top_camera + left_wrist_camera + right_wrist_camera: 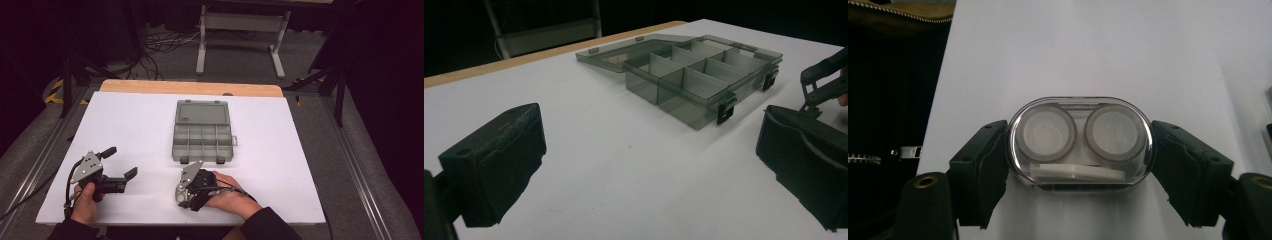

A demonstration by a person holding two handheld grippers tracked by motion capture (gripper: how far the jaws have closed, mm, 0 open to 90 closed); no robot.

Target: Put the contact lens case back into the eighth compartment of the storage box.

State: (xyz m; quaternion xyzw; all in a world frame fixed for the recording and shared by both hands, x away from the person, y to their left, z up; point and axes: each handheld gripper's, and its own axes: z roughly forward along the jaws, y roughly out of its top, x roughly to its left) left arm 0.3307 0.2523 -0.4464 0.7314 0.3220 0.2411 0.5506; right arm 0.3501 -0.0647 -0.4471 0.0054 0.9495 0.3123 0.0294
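Centre frame: open grey plastic compartment box, cells empty; below it, right gripper clamping clear oval two-well case; lower left, left gripper spread wide over bare white tabletop.

place: a lab-style recording room | surroundings: black curtains are hanging around the walls | floor: grey carpet is lying underfoot, loose cables are trailing across it | furniture: a white-topped table is standing on metal rails, a grey frame stand is sitting behind it
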